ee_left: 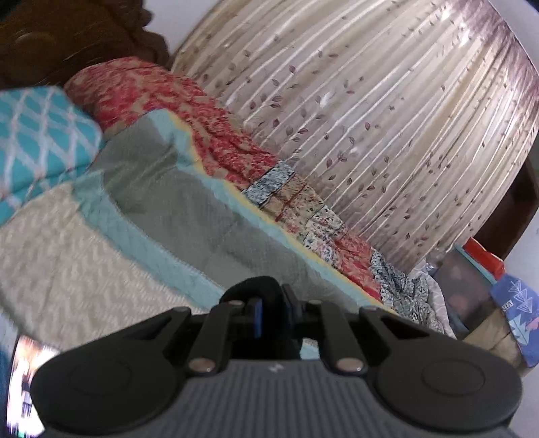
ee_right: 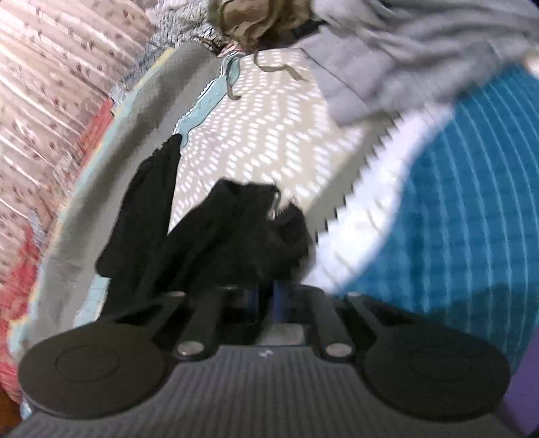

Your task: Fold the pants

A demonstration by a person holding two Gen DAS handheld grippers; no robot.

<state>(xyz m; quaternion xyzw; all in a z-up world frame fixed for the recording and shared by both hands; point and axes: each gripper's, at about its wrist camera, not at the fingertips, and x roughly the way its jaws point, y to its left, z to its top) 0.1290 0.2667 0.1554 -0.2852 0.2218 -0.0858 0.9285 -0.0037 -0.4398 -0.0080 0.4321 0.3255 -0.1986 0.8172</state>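
The black pants [ee_right: 215, 229] hang bunched from my right gripper [ee_right: 266, 296], which is shut on the fabric; one leg [ee_right: 145, 202] trails to the left over the bed. In the left wrist view my left gripper [ee_left: 271, 310] is shut on a small fold of black fabric [ee_left: 252, 289] of the pants, held above the bed. Both views are motion-blurred. The fingertips of both grippers are mostly covered by the cloth.
The bed has a beige zigzag cover [ee_right: 269, 134] and a grey-teal quilt [ee_left: 175, 202]. A red patterned blanket [ee_left: 188, 114] lies along the curtain [ee_left: 370, 118]. A teal pillow [ee_left: 37, 134], a grey garment [ee_right: 387, 60], a blue textured cloth [ee_right: 465, 202] and a crumpled tan garment [ee_right: 256, 20] are nearby.
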